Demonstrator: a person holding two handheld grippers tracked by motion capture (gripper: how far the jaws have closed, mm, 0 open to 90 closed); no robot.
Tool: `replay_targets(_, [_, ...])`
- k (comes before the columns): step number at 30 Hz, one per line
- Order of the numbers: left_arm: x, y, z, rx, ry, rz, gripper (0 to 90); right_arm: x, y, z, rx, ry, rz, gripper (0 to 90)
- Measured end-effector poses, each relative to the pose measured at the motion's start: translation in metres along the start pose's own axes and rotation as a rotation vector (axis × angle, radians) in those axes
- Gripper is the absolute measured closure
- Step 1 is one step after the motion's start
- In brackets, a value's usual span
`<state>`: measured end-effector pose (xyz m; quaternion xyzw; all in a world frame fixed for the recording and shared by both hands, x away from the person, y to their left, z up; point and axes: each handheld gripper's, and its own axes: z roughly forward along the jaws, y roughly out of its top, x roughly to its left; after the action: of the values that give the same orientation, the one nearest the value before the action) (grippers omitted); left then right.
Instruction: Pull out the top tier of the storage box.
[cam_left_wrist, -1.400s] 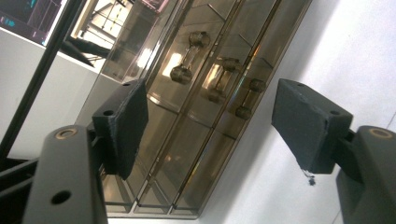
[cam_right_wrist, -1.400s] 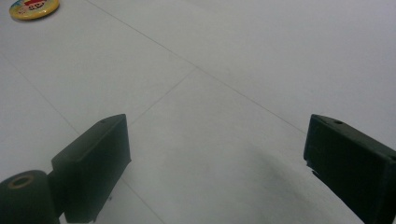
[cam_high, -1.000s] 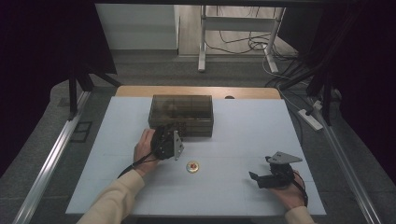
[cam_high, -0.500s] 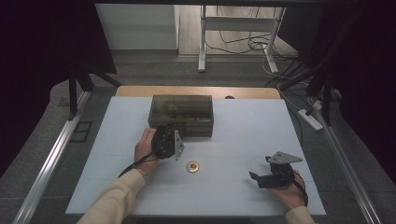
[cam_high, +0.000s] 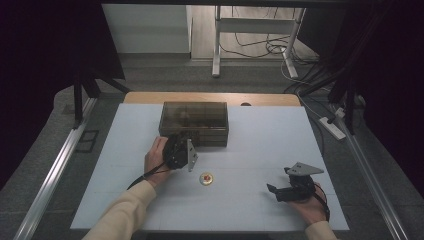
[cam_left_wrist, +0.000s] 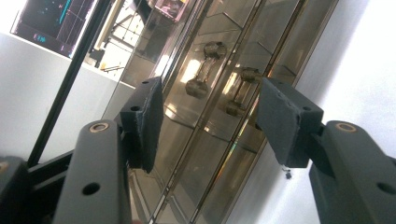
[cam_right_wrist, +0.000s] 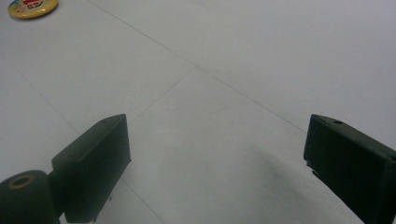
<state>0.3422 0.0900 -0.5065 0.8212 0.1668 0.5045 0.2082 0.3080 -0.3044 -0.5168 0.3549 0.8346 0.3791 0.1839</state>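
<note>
A smoky see-through box (cam_high: 194, 121) with drawers stands at the back middle of the white table (cam_high: 260, 145). My left gripper (cam_high: 184, 141) is right at its front face, open. In the left gripper view the drawer fronts (cam_left_wrist: 219, 93) with small barbell handles (cam_left_wrist: 205, 70) lie just beyond the open left gripper (cam_left_wrist: 210, 116), nothing held. A small round yellow badge (cam_high: 206, 178) lies on the table in front of the box. My right gripper (cam_high: 272, 190) rests low at the front right, open and empty (cam_right_wrist: 215, 149), with the badge (cam_right_wrist: 31, 7) off to its far left.
The table's wooden back edge (cam_high: 210, 97) shows behind the box. Metal rails (cam_high: 55, 170) run along both sides. A stand and cables (cam_high: 260, 45) sit on the floor beyond.
Almost nothing has shifted; the left gripper stays at the box front and the right hand stays at the front right.
</note>
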Motion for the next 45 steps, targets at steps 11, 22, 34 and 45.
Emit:
replay_targets(11, [-0.004, 0.001, 0.004, 0.005, 0.018, 0.023, 46.1, 0.0, 0.0, 0.0, 0.001, -0.001, 0.0, 7.1])
replay_targets(22, [-0.005, 0.004, 0.009, 0.002, 0.037, 0.038, 47.0, 0.0, 0.0, 0.0, -0.001, -0.004, 0.0, 7.1])
replay_targets(34, [-0.005, 0.006, 0.013, 0.004, 0.049, 0.054, 51.5, 0.0, 0.0, 0.0, 0.002, -0.005, 0.001, 7.1])
replay_targets(45, [-0.007, 0.007, 0.015, 0.007, 0.067, 0.083, 55.7, 0.0, 0.0, 0.0, 0.002, -0.003, -0.001, 7.2])
